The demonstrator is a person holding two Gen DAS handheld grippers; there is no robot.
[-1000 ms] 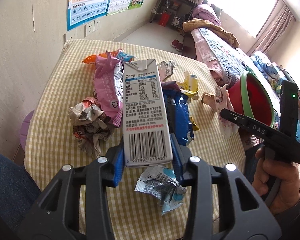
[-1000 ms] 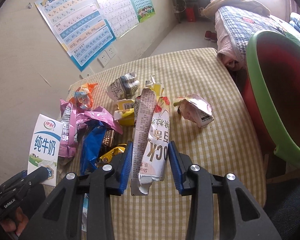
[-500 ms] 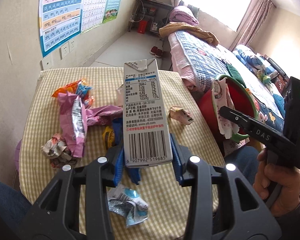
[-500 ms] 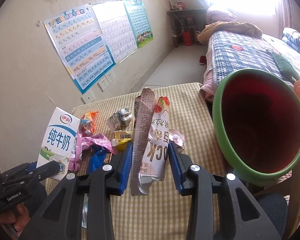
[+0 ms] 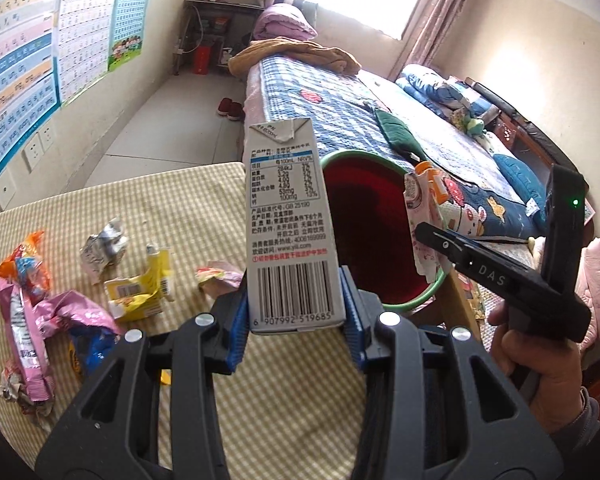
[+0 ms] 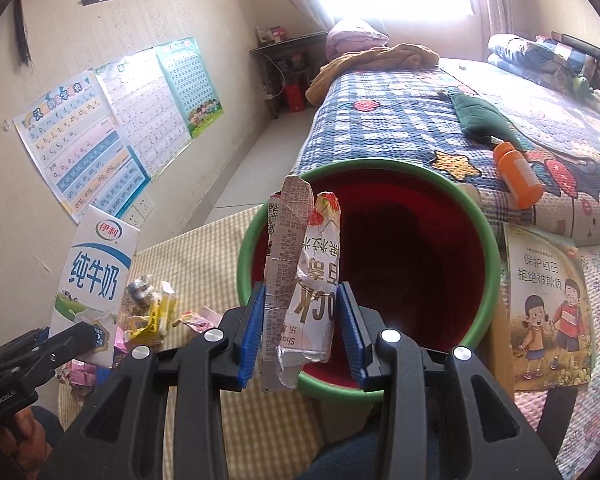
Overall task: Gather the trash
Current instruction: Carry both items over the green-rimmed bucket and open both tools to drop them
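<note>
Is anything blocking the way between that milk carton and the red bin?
Nothing visible does. The left claw holds the carton right before the bin, whose mouth is open; the right claw with its wrapper sits alongside.

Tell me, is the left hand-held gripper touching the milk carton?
Touching. The left wrist view shows the left hand-held gripper with both blue pads pressed against the sides of the milk carton, which is held upright between them.

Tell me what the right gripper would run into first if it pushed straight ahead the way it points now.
Probably the open mouth of the red bin: the right gripper, shut on the flattened wrapper, points straight into it. Depth is unclear, but nothing shows in between.
</note>
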